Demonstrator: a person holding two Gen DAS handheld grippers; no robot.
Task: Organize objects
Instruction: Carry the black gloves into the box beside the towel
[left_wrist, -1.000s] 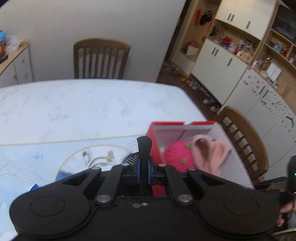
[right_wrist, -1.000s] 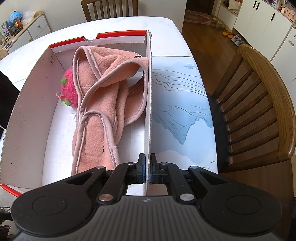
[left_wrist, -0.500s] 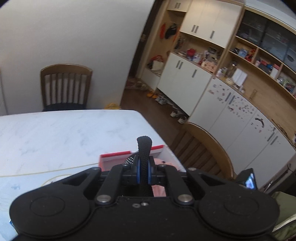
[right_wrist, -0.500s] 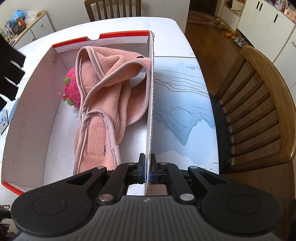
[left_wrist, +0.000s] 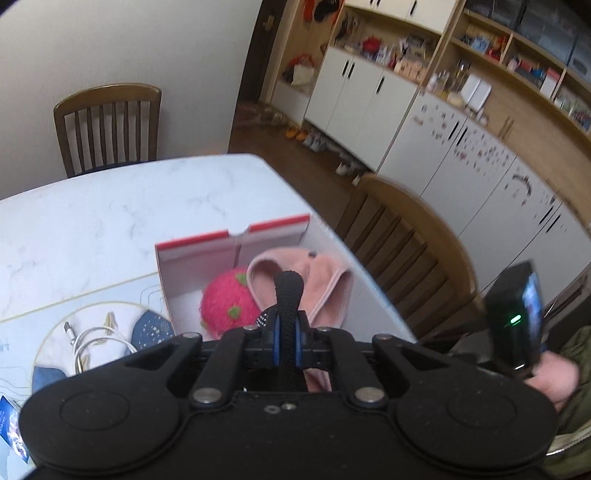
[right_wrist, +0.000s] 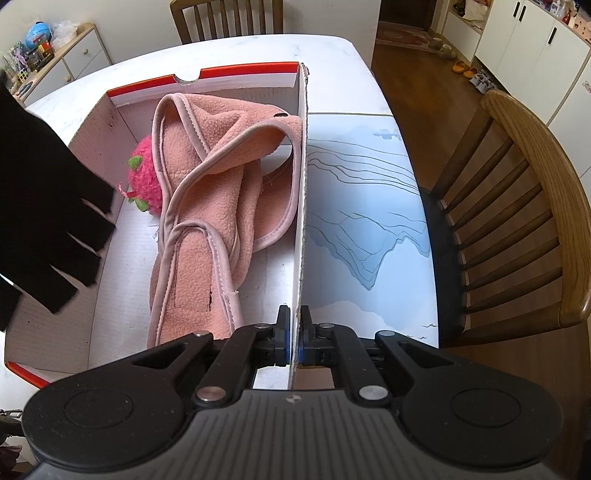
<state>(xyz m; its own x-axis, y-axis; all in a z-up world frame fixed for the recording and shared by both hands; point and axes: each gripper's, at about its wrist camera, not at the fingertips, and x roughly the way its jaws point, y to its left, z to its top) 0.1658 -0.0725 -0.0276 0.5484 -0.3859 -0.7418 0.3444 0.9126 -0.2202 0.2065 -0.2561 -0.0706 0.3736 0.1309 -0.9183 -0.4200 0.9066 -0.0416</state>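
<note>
My right fingers (right_wrist: 279, 338) are pinching the box (right_wrist: 301, 206) wall so it stays put. My left gripper (left_wrist: 288, 334) is squeezing a black glove (right_wrist: 48, 221) (hanging over the box), ready for dropping beside the pink cloth (right_wrist: 207, 206).

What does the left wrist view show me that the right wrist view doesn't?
Only the left wrist view shows the white cable on the mat beside the box, and the left tongs shut on a black glove. Only the right shows the right tongs clamping the box wall. Both show the pink fleece and red plush inside.
</note>
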